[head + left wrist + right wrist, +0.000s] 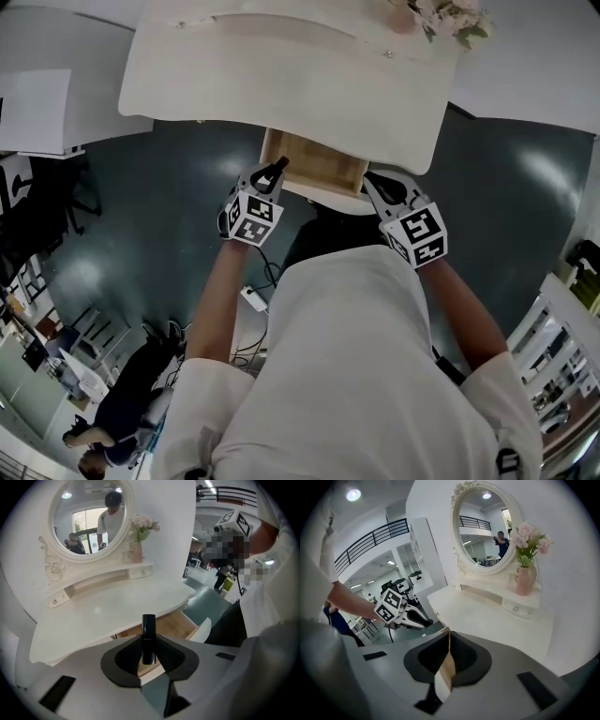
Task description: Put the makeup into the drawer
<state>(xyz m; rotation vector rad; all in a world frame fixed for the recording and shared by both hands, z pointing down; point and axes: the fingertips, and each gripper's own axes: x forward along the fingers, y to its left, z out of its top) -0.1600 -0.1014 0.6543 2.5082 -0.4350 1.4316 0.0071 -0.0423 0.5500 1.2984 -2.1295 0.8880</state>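
Observation:
The makeup is a slim black tube [148,638], and my left gripper [149,656] is shut on its lower half so that it stands up between the pads. In the head view the tube [276,170] and left gripper [270,178] hover at the near left corner of the open drawer [319,161], whose wooden bottom shows under the white dressing table [281,75]. My right gripper [375,187] hangs at the drawer's near right corner, shut and holding nothing. In the right gripper view its tips [449,633] meet, with the drawer's edge behind them.
A round mirror [89,517] and a pink vase of flowers [136,550] stand at the back of the tabletop. A power strip with cables [253,298] lies on the dark floor below. A person [103,431] sits at the lower left.

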